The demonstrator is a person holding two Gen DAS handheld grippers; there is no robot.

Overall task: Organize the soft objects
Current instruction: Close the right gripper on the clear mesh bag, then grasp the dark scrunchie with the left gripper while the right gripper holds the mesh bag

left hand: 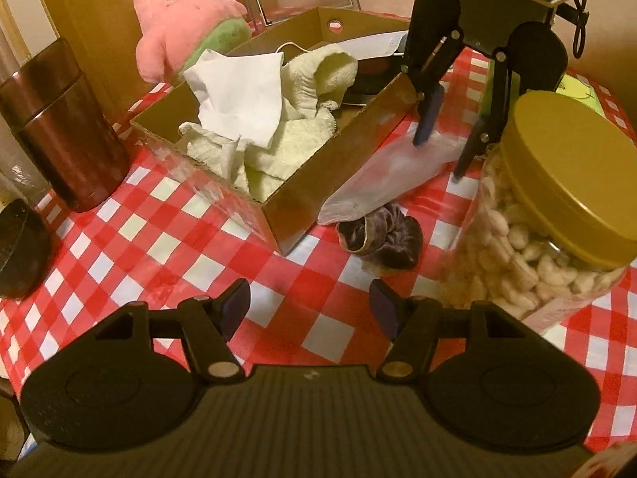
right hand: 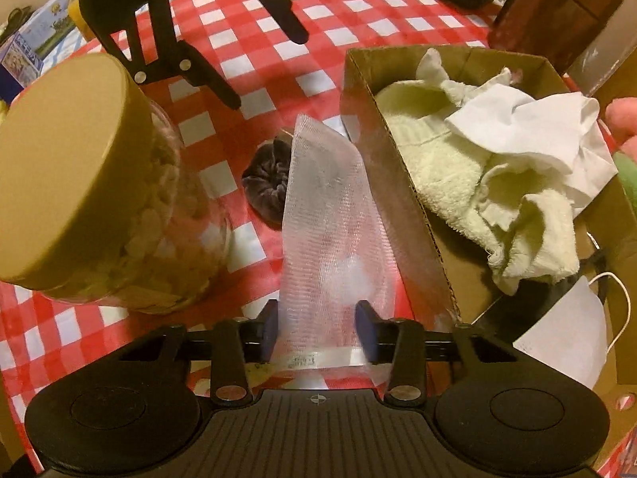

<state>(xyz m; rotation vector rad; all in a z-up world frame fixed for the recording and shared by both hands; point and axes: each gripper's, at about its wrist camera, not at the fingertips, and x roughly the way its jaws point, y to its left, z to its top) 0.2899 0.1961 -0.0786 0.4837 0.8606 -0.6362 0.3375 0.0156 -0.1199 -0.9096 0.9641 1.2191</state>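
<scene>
A translucent white mesh bag [left hand: 390, 175] [right hand: 326, 207] lies slanted against the outer wall of a cardboard box [left hand: 338, 159] [right hand: 382, 183], partly over a dark purple scrunchie [left hand: 382, 239] [right hand: 264, 191]. My right gripper [right hand: 317, 330] [left hand: 440, 157] points down with the bag's near end between its pads; the bag looks flat, not bunched. My left gripper [left hand: 310, 306] [right hand: 266, 69] hangs open above the checked cloth, just short of the scrunchie, holding nothing. In the box lie a cream towel [left hand: 278, 151] [right hand: 438, 167] and a white cloth [left hand: 239, 95] [right hand: 537, 127].
A gold-lidded jar [left hand: 557, 183] [right hand: 79, 167] of pale snacks stands close beside the bag. A pink plush star [left hand: 179, 28] sits behind the box, a brown canister [left hand: 59, 127] and a dark bowl [left hand: 20, 251] stand left. A face mask [right hand: 565, 342] lies at the box's end.
</scene>
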